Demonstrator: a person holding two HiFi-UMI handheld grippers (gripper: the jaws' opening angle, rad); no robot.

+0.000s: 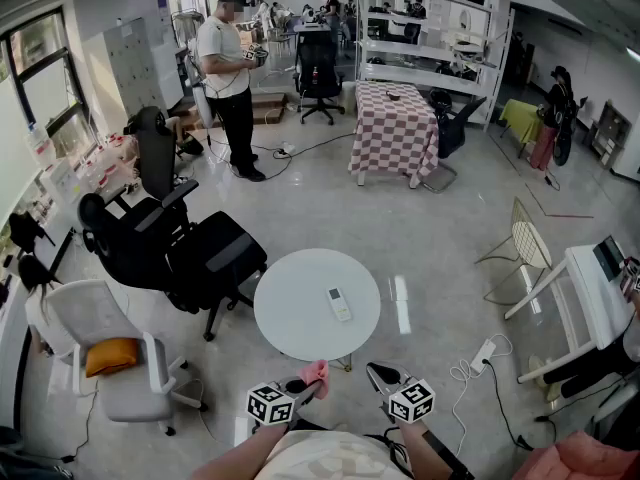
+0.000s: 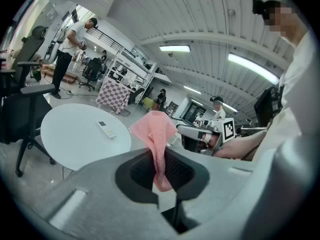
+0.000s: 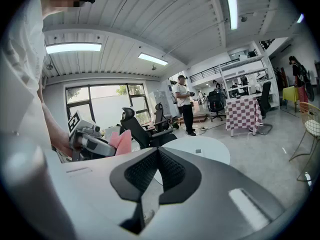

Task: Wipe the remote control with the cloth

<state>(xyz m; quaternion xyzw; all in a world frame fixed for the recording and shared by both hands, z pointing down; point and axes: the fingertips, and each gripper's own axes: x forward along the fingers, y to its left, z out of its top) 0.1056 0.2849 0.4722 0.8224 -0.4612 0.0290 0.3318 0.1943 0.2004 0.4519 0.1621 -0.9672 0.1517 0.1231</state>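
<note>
The left gripper (image 1: 305, 386) clamps a pink cloth (image 1: 317, 373), the right gripper (image 1: 378, 372) beside it is closed and empty, and the remote (image 1: 339, 303) lies farther off on the round table (image 1: 290, 308).

I see the cloth (image 2: 159, 134) as plain pink against the black fingers (image 2: 137, 173) of my left gripper (image 2: 159, 159). Its cube (image 1: 270, 403) carries black-and-white square markers, as does my right gripper (image 1: 378, 373). The round tabletop (image 1: 290, 313) and the remote control (image 1: 339, 303) are white. Farther off, a tablecloth (image 1: 393, 133) is checked red and white, an office chair (image 1: 190, 253) is black, and a cushion (image 1: 110, 356) is orange.
</note>
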